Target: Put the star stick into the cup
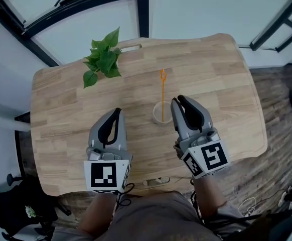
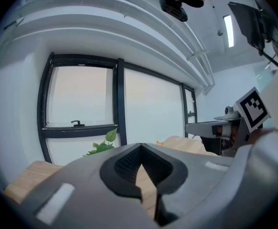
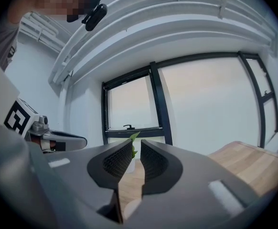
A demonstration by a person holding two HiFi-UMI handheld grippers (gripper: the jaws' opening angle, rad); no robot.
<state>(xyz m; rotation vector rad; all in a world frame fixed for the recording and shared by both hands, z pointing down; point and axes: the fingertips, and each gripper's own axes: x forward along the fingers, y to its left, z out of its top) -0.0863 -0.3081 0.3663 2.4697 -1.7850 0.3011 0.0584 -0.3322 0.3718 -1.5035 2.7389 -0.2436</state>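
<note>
You are holding both grippers over the near half of the wooden tabletop (image 1: 211, 74). The star stick (image 1: 162, 90) is already standing in the cup (image 1: 161, 116), its orange star poking up above the rim on the far side. The cup is sitting near the middle of the tabletop, between your two grippers and just beside the right one. Your left gripper (image 1: 118, 112) is resting with its jaws pressed together at the tips, pinching nothing. Your right gripper (image 1: 180, 101) is showing a narrow gap between its jaws, with nothing in it. A leafy plant (image 1: 103, 59) is standing near the far left edge, well apart from the cup.
</note>
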